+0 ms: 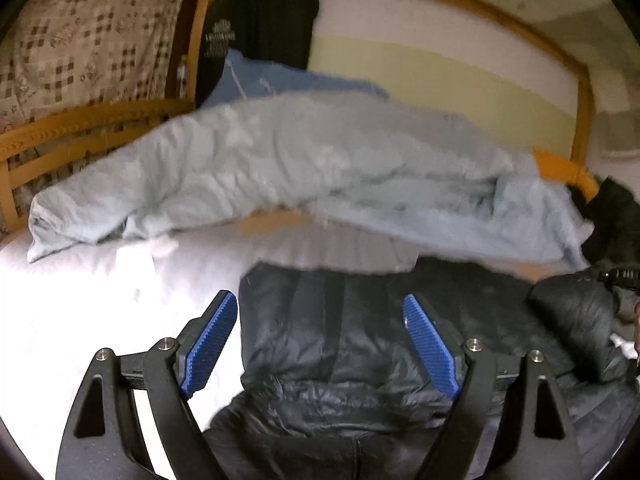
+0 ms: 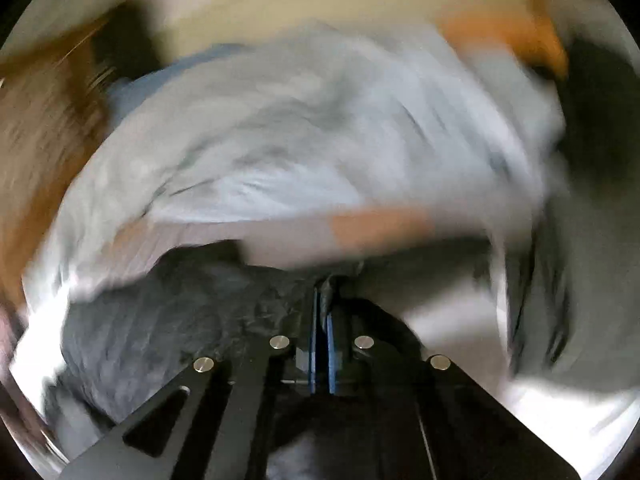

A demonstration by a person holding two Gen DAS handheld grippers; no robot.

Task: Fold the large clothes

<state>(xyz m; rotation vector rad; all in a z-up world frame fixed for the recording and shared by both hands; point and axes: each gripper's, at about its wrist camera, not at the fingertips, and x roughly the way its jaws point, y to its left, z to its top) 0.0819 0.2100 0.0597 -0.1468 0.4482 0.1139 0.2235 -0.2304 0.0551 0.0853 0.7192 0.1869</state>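
Observation:
A black puffer jacket (image 1: 352, 344) lies spread on the white bed (image 1: 80, 300). My left gripper (image 1: 320, 344) is open and empty, its blue pads (image 1: 208, 340) wide apart just above the jacket's left part. In the blurred right wrist view my right gripper (image 2: 322, 300) is shut on a fold of the black jacket (image 2: 168, 328), the dark fabric pinched between the blue pads. The right gripper also shows at the far right edge of the left wrist view (image 1: 624, 280), by the jacket's bunched sleeve.
A crumpled light blue quilt (image 1: 280, 176) lies across the bed beyond the jacket, also in the right wrist view (image 2: 320, 136). A wooden bed frame (image 1: 72, 128), a checked pillow (image 1: 88, 40), a black garment (image 1: 256, 28) and a dark heap (image 1: 616, 216) surround it.

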